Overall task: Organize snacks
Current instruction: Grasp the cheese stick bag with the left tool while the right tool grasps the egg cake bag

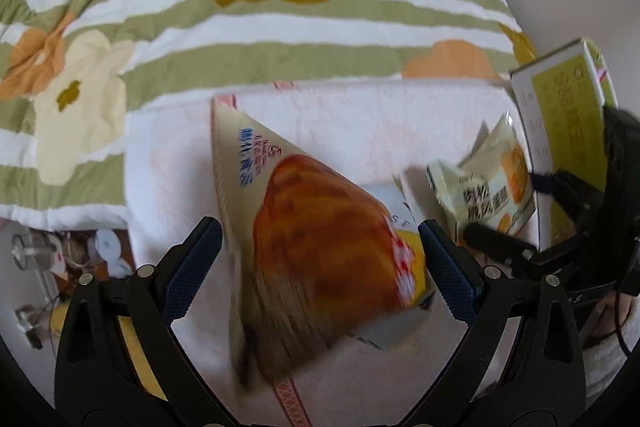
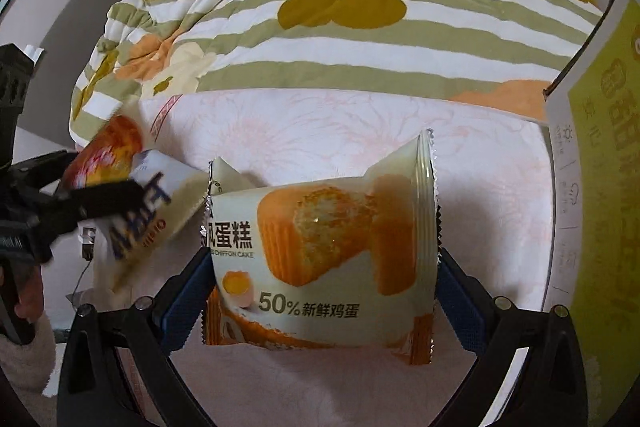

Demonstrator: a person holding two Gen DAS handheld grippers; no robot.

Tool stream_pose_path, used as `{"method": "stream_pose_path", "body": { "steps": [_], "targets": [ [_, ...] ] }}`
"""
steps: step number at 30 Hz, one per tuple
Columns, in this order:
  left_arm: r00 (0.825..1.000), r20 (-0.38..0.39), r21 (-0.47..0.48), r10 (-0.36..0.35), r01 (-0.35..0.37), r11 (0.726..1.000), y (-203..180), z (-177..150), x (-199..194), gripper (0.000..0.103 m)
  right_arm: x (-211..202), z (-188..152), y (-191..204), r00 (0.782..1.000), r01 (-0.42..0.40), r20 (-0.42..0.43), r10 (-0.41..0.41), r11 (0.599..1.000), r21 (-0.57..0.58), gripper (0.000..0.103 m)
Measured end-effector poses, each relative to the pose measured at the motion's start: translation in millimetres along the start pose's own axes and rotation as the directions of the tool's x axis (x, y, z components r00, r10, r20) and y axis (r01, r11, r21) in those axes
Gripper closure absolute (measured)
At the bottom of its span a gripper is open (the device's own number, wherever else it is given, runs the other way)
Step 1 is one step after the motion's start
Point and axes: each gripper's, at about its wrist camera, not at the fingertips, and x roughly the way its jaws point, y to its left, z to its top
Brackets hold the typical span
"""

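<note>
My left gripper point(image 1: 320, 251) is shut on a cream bread packet point(image 1: 316, 239) with a brown bun picture, held tilted above the white sheet point(image 1: 360, 123). My right gripper point(image 2: 322, 279) is shut on a pale green chiffon cake packet point(image 2: 320, 259), held by its two sides. The cake packet also shows in the left wrist view point(image 1: 488, 187), at the right. The bread packet point(image 2: 132, 199) and the left gripper's fingers point(image 2: 108, 203) show at the left of the right wrist view. A yellow-green snack box point(image 2: 592, 163) stands open at the right, and it shows in the left wrist view point(image 1: 560, 115).
A quilt point(image 1: 248, 7) with green stripes and flowers lies behind the white sheet. Past the bed's left edge, small clutter lies on the floor point(image 1: 80, 259). A grey wall point(image 2: 60, 27) is at the left.
</note>
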Motion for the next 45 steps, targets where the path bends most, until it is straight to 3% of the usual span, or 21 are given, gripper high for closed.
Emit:
{"method": "stream_pose_path", "body": {
  "steps": [8,10,11,18,24,32,34,41,45],
  "targets": [
    [0.999,-0.036,0.021,0.018,-0.017,1.0,-0.8,-16.5,10.5,0.006,6.3,-2.0,1.2,1.0,0.0,0.002,0.0,1.0,0.024,0.001],
    [0.999,-0.029,0.028,0.013,-0.012,1.0,-1.1,-20.8,8.1,0.013,5.8,-2.1,2.6,1.0,0.007,0.011,-0.007,1.0,0.022,0.001],
    [1.0,-0.03,0.029,0.001,0.0,1.0,-0.7,-22.2,7.9,0.023,5.4,-2.2,3.5,1.0,0.011,0.015,-0.012,1.0,0.019,0.001],
    [1.0,0.003,0.018,-0.018,0.018,1.0,2.4,-28.5,-1.5,0.041,1.4,-4.1,10.4,0.998,0.038,0.044,-0.038,0.999,-0.008,0.005],
    [0.999,0.051,0.0,-0.012,0.012,1.0,7.3,-30.6,-19.4,0.043,-1.1,-8.7,11.9,0.998,0.036,0.056,-0.036,0.999,-0.004,0.008],
    [0.993,0.115,-0.027,0.018,-0.015,1.0,14.4,-35.5,-48.3,0.043,-7.2,-13.3,17.2,0.997,0.025,0.076,-0.025,1.0,0.0,0.027],
    [0.99,0.139,-0.039,0.019,-0.014,0.999,16.1,-37.1,-59.4,0.043,-14.7,-15.9,18.9,0.995,0.008,0.095,-0.009,1.0,0.007,0.028],
    [0.971,0.236,-0.039,0.035,-0.027,0.999,1.3,-34.3,-109.5,0.043,-76.5,-24.1,33.0,0.977,-0.029,0.213,0.027,1.0,0.009,0.028],
    [0.953,0.301,-0.005,0.028,-0.028,1.0,-29.0,-26.6,-142.1,0.043,-126.0,-30.6,29.2,0.958,-0.033,0.287,0.026,0.999,0.018,0.028]
  ]
}}
